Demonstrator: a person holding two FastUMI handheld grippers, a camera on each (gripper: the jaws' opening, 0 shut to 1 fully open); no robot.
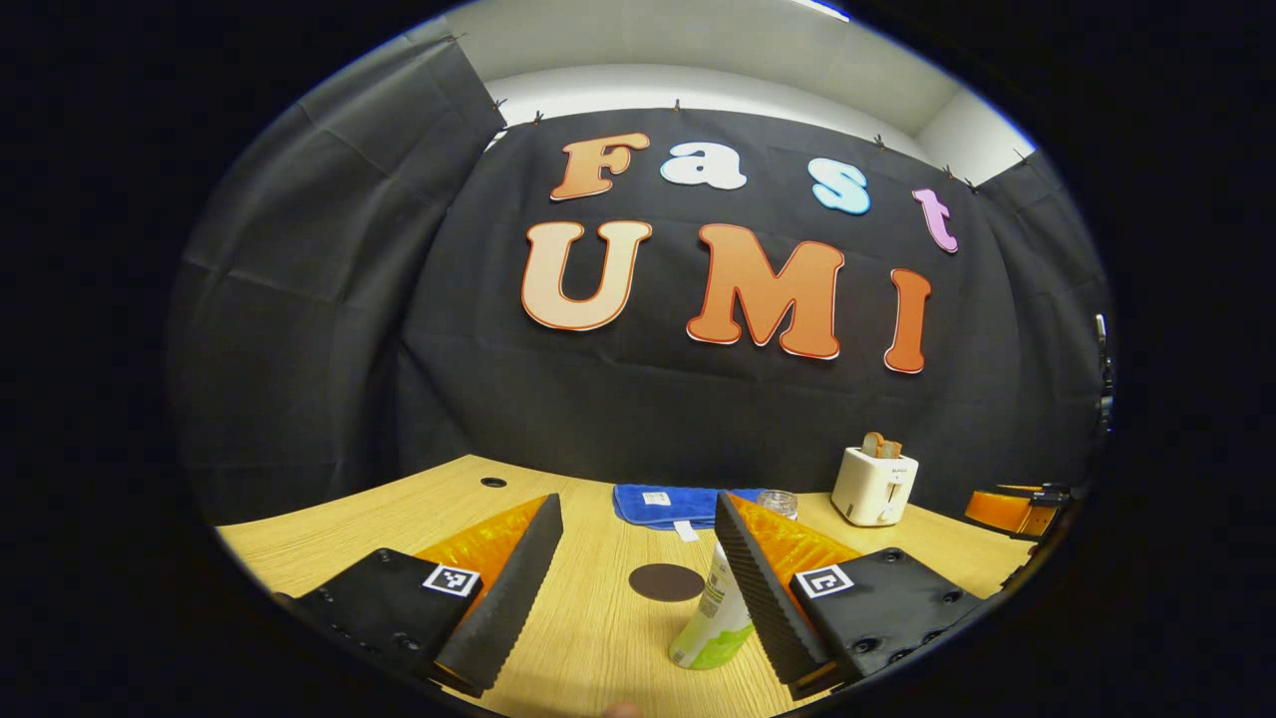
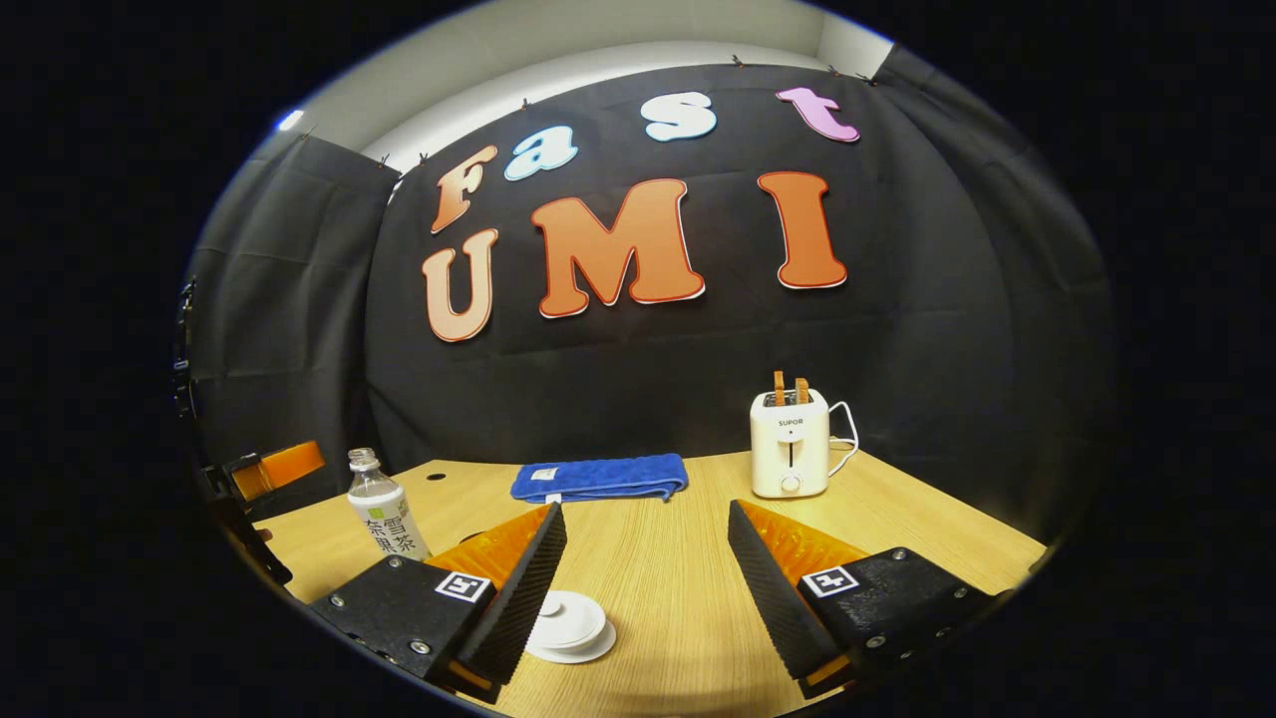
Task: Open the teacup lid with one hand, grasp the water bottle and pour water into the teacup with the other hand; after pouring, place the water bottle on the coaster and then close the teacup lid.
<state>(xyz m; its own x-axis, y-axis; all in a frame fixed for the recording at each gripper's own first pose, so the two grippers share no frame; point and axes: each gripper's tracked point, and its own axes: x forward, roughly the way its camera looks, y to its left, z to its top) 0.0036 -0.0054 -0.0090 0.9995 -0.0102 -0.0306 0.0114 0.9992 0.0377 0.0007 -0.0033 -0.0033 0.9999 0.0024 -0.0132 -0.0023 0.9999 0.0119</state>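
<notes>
The water bottle [image 2: 384, 509] stands up straight on the wooden bench [image 2: 678, 568], far to the left in the right gripper view. It is clear, with a white and green label. In the left gripper view the same bottle [image 1: 713, 613] is close by. It sits between the two fingers of the left claw [image 1: 638, 588], right beside the inner face of the right-hand finger. I cannot tell if it touches that finger. The left claw is spread wide and grips nothing.

The round dark coaster [image 1: 666, 582] lies flat on the bench, just behind the bottle and a little to its left.

In the right gripper view, the white teacup lid [image 2: 566, 623] lies low between the fingers of the right claw [image 2: 646, 588], partly tucked under the left-hand finger. That claw is spread wide too, and holds nothing.

Farther back, a blue towel [image 2: 600, 477] lies folded near the wall. A white toaster [image 2: 790, 444] with toast in its slots stands to the right of the towel. In the left gripper view a small clear glass [image 1: 777, 504] stands between the towel and the toaster.
</notes>
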